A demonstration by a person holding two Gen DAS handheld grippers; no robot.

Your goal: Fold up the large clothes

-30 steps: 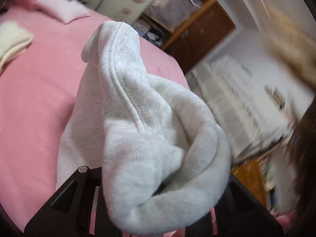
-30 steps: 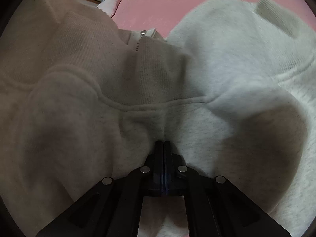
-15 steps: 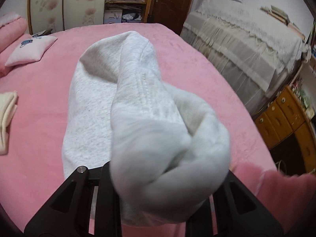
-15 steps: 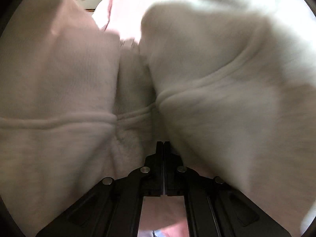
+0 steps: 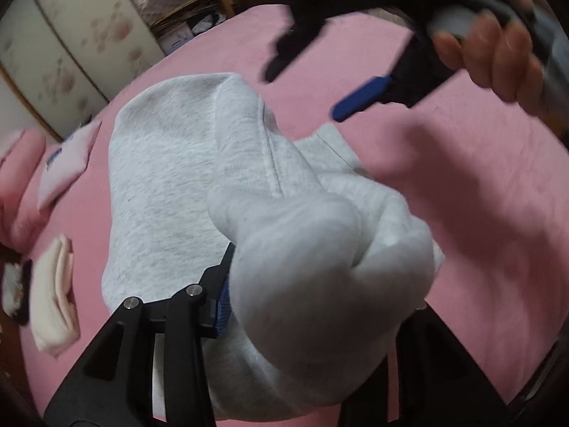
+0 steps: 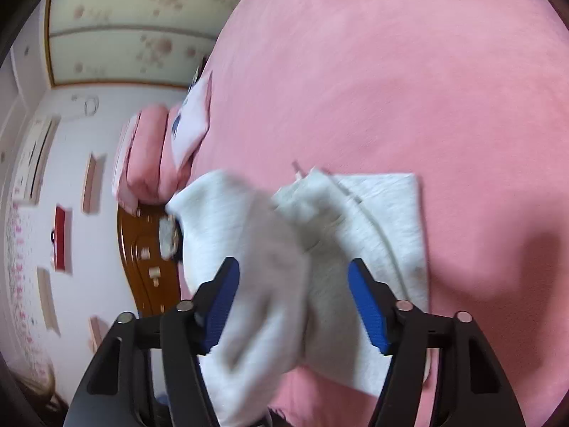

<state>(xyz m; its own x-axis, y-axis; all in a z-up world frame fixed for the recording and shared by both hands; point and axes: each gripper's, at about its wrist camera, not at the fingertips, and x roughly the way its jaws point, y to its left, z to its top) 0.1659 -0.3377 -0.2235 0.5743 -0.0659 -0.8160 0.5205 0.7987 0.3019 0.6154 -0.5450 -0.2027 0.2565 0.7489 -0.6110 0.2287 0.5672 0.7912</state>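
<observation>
A light grey sweatshirt [image 5: 185,192] lies bunched on the pink bed [image 5: 480,185]. My left gripper [image 5: 313,284] is buried in a thick fold of it; the left finger with its blue pad [image 5: 222,306] shows, the right finger is hidden by cloth. In the right wrist view the same sweatshirt [image 6: 387,210] lies below my right gripper [image 6: 293,306], whose jaws stand wide apart with cloth lying loose between them. The right gripper also shows in the left wrist view [image 5: 320,82], open, above the bed, held by a hand [image 5: 490,53].
A cream folded garment [image 5: 53,302] lies at the bed's left edge. A small pillow [image 5: 65,163] and a rolled pink blanket [image 6: 149,153] sit near the headboard [image 6: 142,256]. A floral wardrobe [image 5: 71,42] stands behind the bed.
My right gripper has opened and let go of the sweatshirt, and has drawn back from it. My left gripper has swung round with the bunched cloth still over it.
</observation>
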